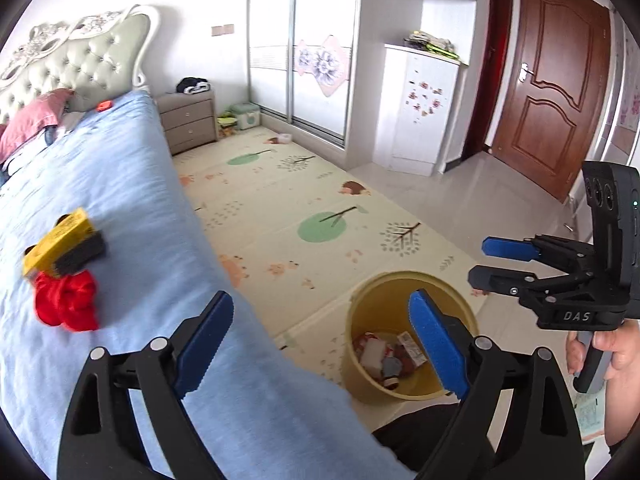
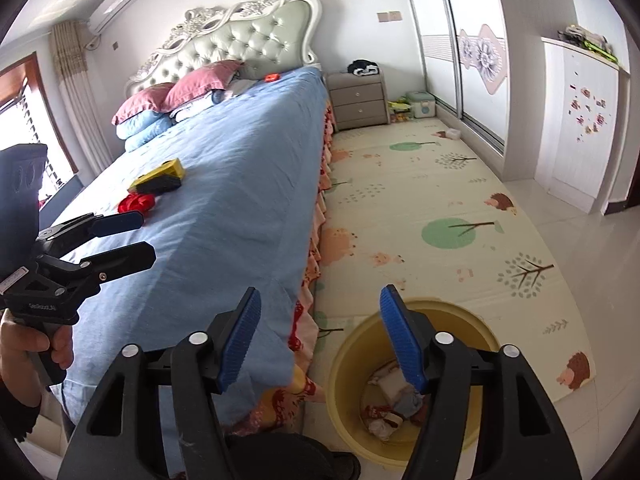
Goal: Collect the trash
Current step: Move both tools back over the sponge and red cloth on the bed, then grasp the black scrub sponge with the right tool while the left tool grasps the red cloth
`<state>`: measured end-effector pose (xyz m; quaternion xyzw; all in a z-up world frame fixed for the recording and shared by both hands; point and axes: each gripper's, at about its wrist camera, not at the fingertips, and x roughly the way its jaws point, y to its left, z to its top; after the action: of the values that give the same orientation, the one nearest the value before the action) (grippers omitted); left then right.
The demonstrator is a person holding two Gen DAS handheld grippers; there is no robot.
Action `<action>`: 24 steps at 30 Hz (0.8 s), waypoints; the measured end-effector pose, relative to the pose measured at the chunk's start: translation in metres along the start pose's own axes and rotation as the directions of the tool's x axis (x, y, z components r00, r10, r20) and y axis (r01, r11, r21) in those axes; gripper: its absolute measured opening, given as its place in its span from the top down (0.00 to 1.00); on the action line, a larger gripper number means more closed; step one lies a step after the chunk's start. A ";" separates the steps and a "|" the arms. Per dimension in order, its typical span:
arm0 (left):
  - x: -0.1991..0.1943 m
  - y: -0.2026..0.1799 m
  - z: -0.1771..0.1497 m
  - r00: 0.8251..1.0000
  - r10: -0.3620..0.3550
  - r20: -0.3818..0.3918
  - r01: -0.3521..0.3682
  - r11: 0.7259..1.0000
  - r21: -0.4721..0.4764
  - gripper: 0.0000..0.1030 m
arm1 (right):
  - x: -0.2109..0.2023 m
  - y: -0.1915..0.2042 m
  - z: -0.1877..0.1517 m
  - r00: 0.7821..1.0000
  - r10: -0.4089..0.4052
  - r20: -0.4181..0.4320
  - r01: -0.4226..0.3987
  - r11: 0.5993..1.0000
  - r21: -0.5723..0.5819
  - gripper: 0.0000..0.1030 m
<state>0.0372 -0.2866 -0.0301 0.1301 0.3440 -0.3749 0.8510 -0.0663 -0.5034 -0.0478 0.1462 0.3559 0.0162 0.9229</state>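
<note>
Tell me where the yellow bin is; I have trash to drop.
The yellow bin stands on the play mat beside the bed's near corner, low in both wrist views.

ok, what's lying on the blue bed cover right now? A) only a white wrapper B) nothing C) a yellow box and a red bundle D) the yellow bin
C: the yellow box and the red bundle lie side by side on the bed cover; the bin stands on the floor.

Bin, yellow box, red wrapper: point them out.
Bin [image 1: 362, 312], left wrist view, far rim.
Yellow box [image 2: 170, 170], right wrist view, top face.
Red wrapper [image 1: 66, 300], left wrist view, middle.
</note>
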 end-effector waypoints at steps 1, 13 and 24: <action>-0.008 0.013 -0.004 1.000 0.019 0.006 -0.019 1.000 -0.024 0.11 | 0.003 0.011 0.004 1.000 0.015 0.006 -0.015 1.000 -0.007 0.35; -0.077 0.165 -0.050 0.976 0.216 -0.001 -0.208 0.939 -0.276 0.07 | 0.056 0.154 0.046 0.986 0.166 0.001 -0.163 0.967 -0.196 0.29; -0.076 0.213 -0.060 0.974 0.227 -0.020 -0.222 0.925 -0.307 0.06 | 0.109 0.204 0.075 0.981 0.195 0.000 -0.188 0.947 -0.261 0.29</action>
<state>0.1264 -0.0704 -0.0295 0.0316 0.3741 -0.2179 0.9009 0.0803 -0.3128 -0.0086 0.0581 0.3229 0.1504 0.9326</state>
